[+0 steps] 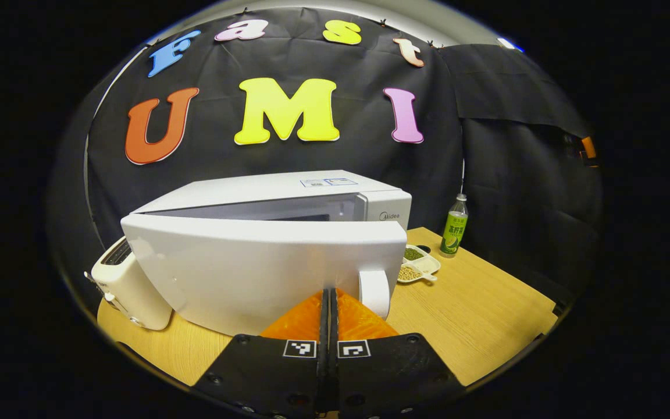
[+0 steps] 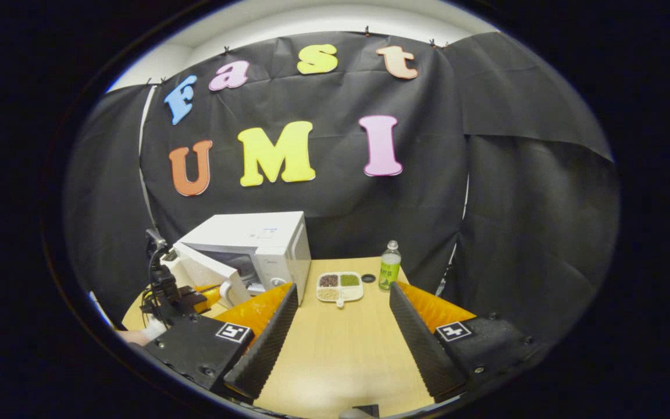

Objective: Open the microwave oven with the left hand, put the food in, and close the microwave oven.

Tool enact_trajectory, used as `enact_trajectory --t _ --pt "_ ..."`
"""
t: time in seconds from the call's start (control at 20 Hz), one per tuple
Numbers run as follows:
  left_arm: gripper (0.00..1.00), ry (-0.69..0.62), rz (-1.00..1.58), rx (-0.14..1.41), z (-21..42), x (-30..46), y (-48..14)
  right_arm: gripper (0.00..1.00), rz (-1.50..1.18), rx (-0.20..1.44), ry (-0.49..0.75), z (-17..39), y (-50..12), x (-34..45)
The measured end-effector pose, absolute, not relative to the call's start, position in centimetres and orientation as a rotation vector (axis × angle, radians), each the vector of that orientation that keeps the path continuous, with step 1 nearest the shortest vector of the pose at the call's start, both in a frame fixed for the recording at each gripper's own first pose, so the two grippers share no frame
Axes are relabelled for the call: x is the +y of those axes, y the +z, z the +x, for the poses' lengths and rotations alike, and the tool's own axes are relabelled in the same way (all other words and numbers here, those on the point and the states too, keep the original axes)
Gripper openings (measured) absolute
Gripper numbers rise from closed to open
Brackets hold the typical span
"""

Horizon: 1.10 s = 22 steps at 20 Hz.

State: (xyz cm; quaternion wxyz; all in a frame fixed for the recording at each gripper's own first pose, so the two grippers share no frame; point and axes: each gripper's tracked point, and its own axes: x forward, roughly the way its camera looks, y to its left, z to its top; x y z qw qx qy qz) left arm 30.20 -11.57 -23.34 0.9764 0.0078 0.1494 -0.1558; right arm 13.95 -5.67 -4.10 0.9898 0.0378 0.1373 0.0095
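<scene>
The wooden table (image 2: 335, 349) carries a microwave (image 2: 259, 247), toaster (image 1: 128, 288), divided food tray (image 2: 339, 287) and bottle (image 2: 390, 266).

left hand-held gripper (image 1: 329, 297) fingers pressed together, right hand-held gripper (image 2: 341, 291) spread wide

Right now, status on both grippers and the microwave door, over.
Left gripper shut, empty, against the part-open microwave door beside its handle. Right gripper open, empty. Food tray on the table, not yet loaded.
</scene>
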Motion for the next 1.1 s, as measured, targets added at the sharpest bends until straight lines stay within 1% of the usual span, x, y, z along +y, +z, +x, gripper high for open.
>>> enact_trajectory --t 0.05,0.1,0.25,0.3,0.35,0.4,0.6,0.65,0.7,0.75,0.8,0.85,0.9,0.95,1.0,1.1 --pt "0.00 -0.311 0.011 0.300 30.9 -11.9 -23.3 1.00 0.072 0.280 0.015 13.8 -4.2 -6.0" --pt "0.00 -0.311 0.004 0.298 31.8 -12.2 -23.3 0.92 0.069 0.280 0.013 13.8 -4.1 -6.4" --pt "0.00 -0.297 -0.003 0.297 34.3 -12.8 -23.4 0.92 0.065 0.284 0.013 13.8 -4.2 -6.7" --pt "0.00 -0.298 -0.005 0.299 35.1 -13.0 -23.3 1.00 0.064 0.287 0.019 13.8 -4.3 -6.7" --pt "0.00 -0.294 -0.009 0.302 35.8 -13.2 -23.3 1.00 0.064 0.288 0.025 13.8 -4.4 -6.7" --pt "0.00 -0.288 -0.018 0.305 36.6 -13.4 -23.2 0.92 0.064 0.291 0.027 13.8 -4.5 -6.7" --pt "0.00 -0.263 -0.025 0.310 37.0 -13.7 -23.0 0.92 0.067 0.294 0.038 14.0 -4.7 -7.2" --pt "0.10 -0.262 -0.024 0.309 37.0 -13.7 -23.0 0.92 0.070 0.295 0.039 14.0 -4.8 -7.3" --pt "0.00 -0.260 -0.022 0.309 37.1 -13.6 -22.9 1.00 0.073 0.297 0.041 14.0 -4.8 -7.5" --pt "0.10 -0.256 -0.026 0.311 37.2 -13.7 -23.0 0.92 0.075 0.300 0.042 14.0 -5.0 -7.6" --pt "0.00 -0.250 -0.037 0.304 37.7 -13.7 -22.9 0.92 0.076 0.303 0.046 14.1 -5.1 -7.6" --pt "0.00 -0.233 -0.052 0.348 38.3 -13.8 -23.8 1.00 0.078 0.304 0.050 14.2 -5.2 -7.6" --pt "0.10 -0.225 -0.065 0.328 38.1 -13.7 -23.5 1.00 0.077 0.309 0.055 14.3 -5.2 -7.4" --pt "0.00 -0.222 -0.066 0.342 37.9 -13.8 -23.5 1.00 0.078 0.309 0.064 14.3 -5.3 -7.2" --pt "0.00 -0.218 -0.071 0.370 37.5 -13.9 -24.1 0.92 0.079 0.307 0.072 14.4 -5.2 -6.9" --pt "0.00 -0.208 -0.071 0.378 36.1 -13.4 -24.4 0.92 0.074 0.306 0.095 14.5 -5.4 -6.3"
